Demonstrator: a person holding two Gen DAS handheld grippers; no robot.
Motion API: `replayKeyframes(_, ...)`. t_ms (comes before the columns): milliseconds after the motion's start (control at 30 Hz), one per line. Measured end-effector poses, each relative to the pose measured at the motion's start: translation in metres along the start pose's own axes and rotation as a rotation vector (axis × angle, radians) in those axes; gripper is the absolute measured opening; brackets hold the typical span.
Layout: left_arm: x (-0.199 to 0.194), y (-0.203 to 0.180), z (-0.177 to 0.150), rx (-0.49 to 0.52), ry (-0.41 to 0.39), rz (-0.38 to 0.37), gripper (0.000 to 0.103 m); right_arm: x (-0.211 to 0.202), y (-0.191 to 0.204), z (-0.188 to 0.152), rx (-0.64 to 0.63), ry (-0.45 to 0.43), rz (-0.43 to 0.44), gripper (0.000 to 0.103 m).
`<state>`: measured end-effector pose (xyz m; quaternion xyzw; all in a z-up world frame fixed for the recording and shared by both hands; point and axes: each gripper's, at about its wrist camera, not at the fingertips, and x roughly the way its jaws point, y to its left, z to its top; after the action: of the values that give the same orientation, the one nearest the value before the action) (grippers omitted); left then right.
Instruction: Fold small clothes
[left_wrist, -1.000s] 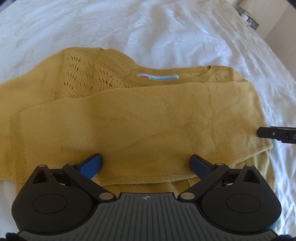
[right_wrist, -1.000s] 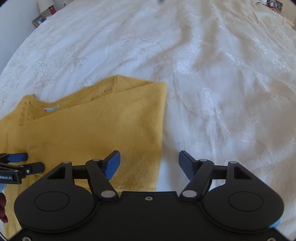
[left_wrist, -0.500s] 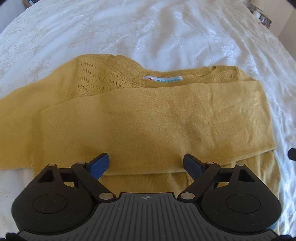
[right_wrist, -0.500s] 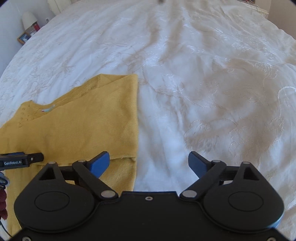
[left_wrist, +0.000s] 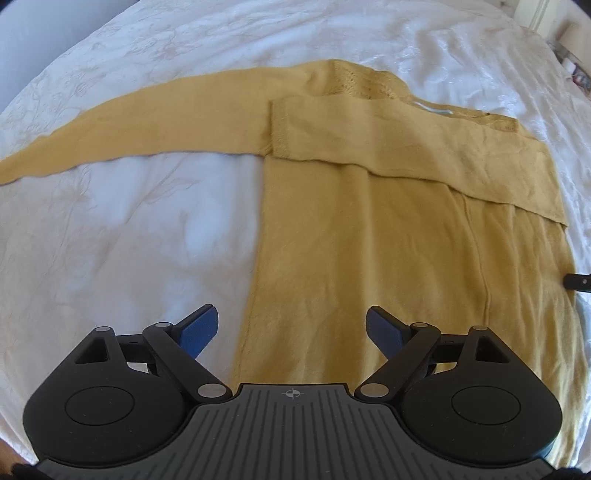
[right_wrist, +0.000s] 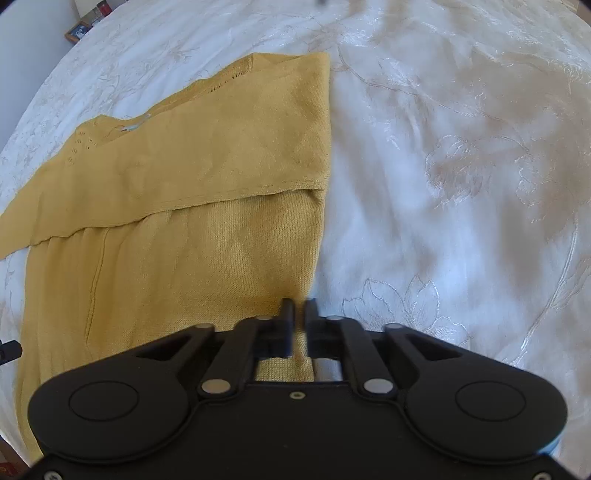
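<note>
A mustard-yellow knit sweater (left_wrist: 369, 240) lies flat on a white bedspread (left_wrist: 129, 240). One sleeve (left_wrist: 406, 147) is folded across its chest; the other sleeve (left_wrist: 147, 122) stretches out to the left. My left gripper (left_wrist: 291, 332) is open and empty, above the sweater's lower left edge. In the right wrist view the sweater (right_wrist: 184, 221) fills the left half. My right gripper (right_wrist: 299, 314) is shut on the sweater's right side edge near the hem.
The embroidered white bedspread (right_wrist: 461, 184) spreads wide to the right of the sweater. A framed picture (right_wrist: 75, 31) stands beyond the bed's far left corner. The right gripper's tip (left_wrist: 580, 280) shows at the right edge of the left wrist view.
My right gripper has closed on the sweater's right edge. My left gripper has drawn back and to the left, so the outstretched left sleeve and bare bedspread now show.
</note>
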<state>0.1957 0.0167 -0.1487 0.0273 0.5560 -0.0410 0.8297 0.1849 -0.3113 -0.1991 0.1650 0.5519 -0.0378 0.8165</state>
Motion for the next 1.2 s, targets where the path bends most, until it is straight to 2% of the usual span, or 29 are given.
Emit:
replayKeyframes(133, -0.009, 0.021, -0.018, -0.039, 0.008, 0.028, 0.088, -0.006, -0.008, 0.000, 0.016, -0.013, -0.079, 0.007)
replayKeyframes(267, -0.010, 0.028, -0.024, -0.046, 0.012, 0.041, 0.088, -0.012, -0.006, 0.000, 0.035, -0.028, -0.067, 0.010)
replayKeyframes(367, -0.012, 0.037, -0.027, -0.083, 0.001, 0.046, 0.088, -0.026, 0.007, 0.000, 0.017, -0.064, -0.073, 0.044)
replayKeyframes(400, -0.013, 0.042, -0.027, -0.098, -0.006, 0.049, 0.088, -0.032, 0.011, -0.002, 0.012, -0.078, -0.064, 0.067)
replayKeyframes(433, -0.014, 0.047, -0.027, -0.112, -0.014, 0.051, 0.088, -0.037, 0.015, -0.004, 0.011, -0.095, -0.052, 0.086)
replayKeyframes(500, -0.015, 0.058, -0.025, -0.139, -0.031, 0.050, 0.088, -0.046, 0.023, -0.008, 0.002, -0.116, -0.024, 0.087)
replayKeyframes(633, -0.016, 0.092, -0.015, -0.205, -0.064, 0.035, 0.088, -0.052, 0.045, -0.019, -0.050, -0.085, -0.019, 0.100)
replayKeyframes(800, -0.011, 0.143, 0.005, -0.304, -0.095, 0.041, 0.088, -0.056, 0.069, -0.033, -0.055, -0.092, -0.002, 0.102)
replayKeyframes(967, -0.009, 0.200, 0.037, -0.380, -0.148, 0.075, 0.088, -0.053, 0.096, -0.029, -0.076, -0.077, 0.012, 0.102)
replayKeyframes(1067, -0.009, 0.232, 0.063, -0.386, -0.173, 0.100, 0.088, -0.053, 0.112, -0.021, -0.091, -0.088, 0.031, 0.102)
replayKeyframes(1200, -0.011, 0.274, 0.101, -0.345, -0.209, 0.158, 0.088, -0.056, 0.137, -0.004, -0.067, -0.113, 0.063, 0.102)
